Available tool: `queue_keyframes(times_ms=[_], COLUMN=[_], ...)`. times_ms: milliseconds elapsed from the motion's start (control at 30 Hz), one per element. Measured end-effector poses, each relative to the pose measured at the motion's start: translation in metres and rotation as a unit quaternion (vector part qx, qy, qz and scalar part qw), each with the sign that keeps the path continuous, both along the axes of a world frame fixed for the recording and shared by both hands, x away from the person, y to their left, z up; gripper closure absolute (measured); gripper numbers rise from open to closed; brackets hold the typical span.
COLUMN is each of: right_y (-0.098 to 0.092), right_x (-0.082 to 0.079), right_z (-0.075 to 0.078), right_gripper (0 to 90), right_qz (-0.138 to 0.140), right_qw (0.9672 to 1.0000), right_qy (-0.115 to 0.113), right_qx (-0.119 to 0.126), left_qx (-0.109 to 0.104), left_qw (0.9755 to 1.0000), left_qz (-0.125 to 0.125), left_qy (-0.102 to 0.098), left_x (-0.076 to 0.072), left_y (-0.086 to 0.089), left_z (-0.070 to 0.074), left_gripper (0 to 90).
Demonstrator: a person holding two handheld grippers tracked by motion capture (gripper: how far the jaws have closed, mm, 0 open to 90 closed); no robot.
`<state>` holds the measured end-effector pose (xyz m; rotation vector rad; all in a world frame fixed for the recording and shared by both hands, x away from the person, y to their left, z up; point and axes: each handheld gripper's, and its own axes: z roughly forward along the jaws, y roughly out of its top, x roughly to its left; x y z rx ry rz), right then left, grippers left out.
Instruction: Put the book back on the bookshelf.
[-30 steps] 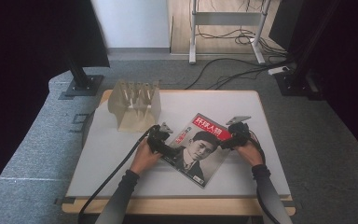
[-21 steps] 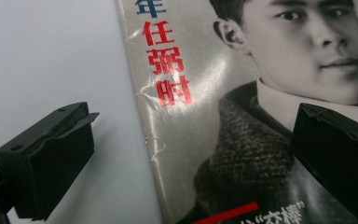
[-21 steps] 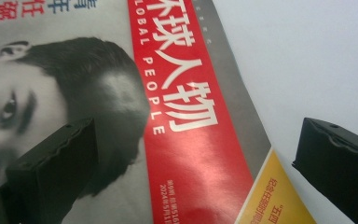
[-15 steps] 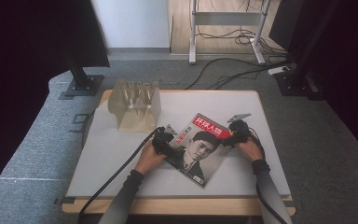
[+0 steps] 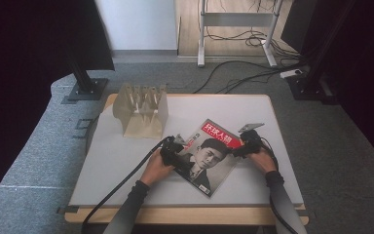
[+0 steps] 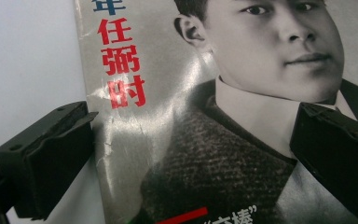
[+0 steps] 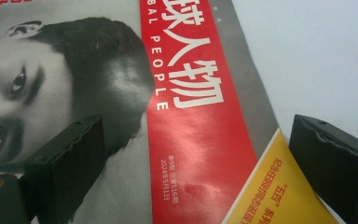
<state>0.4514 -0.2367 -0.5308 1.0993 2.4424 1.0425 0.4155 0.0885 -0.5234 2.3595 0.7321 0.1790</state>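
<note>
Both tools, left (image 5: 179, 152) and right (image 5: 240, 146), gape released astride glossy red-banded portrait magazine (image 5: 209, 155); pinch opposite edges evenly before lifting.

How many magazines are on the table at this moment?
1. The magazine lies flat and turned at an angle on the white table, between the left gripper and the right gripper, near the wooden rack.
</note>
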Motion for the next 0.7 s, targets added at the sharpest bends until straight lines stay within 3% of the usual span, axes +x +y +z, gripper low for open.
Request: queue_keyframes(times_ms=[500,700], right_y=[0.011,0.017], right_x=[-0.034,-0.051], right_z=[-0.002,-0.002], right_gripper=[4.3,4.3], right_qz=[0.019,0.029], right_qw=[0.9997,0.9995], right_qy=[-0.01,-0.011], right_qx=[0.008,0.01], left_qx=[-0.002,-0.017], left_qw=[1.0,0.9998], left_qz=[0.001,0.004], left_qy=[0.005,0.006], left_x=[-0.028,-0.045], left_y=[0.019,0.027], left_z=[0.001,0.0], left_gripper=[0.0,0.0])
